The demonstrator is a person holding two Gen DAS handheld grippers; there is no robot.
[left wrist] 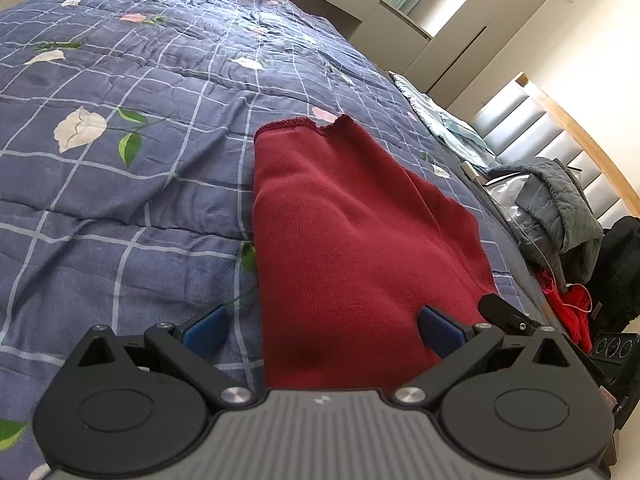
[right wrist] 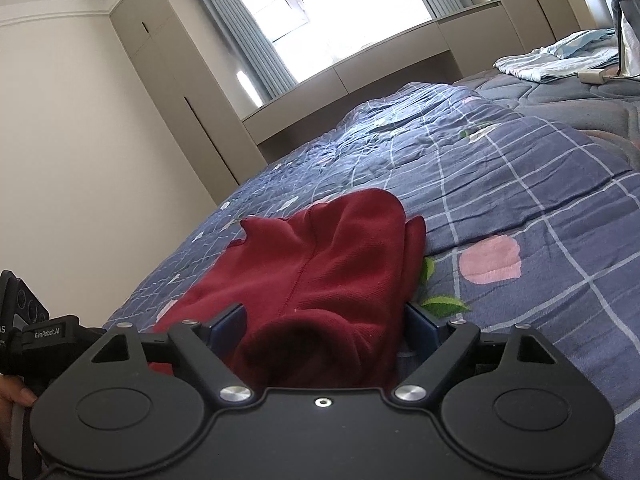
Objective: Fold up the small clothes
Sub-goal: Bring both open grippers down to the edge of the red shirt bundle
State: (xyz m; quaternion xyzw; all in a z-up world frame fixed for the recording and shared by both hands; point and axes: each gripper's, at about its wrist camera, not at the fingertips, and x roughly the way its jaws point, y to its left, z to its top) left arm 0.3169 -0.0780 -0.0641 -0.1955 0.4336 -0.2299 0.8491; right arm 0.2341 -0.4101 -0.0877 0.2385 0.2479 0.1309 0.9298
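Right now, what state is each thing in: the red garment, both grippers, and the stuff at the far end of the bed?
Red garment: partly folded, lying on the quilt.
Left gripper: open, garment between its fingers.
Right gripper: open, bunched garment between its fingers.
Grey jacket: crumpled at the bed's edge.
Light blue cloth: rumpled.

Bed (left wrist: 120,208) with blue grid-check floral quilt (right wrist: 520,184), wrinkled. Dark red knit garment (left wrist: 340,240) lies directly on quilt, part folded. Far side: light blue bedding (right wrist: 560,60) bunched on bed, small white box (right wrist: 591,77) beside it, grey quilted jacket (left wrist: 560,200) heaped near headboard
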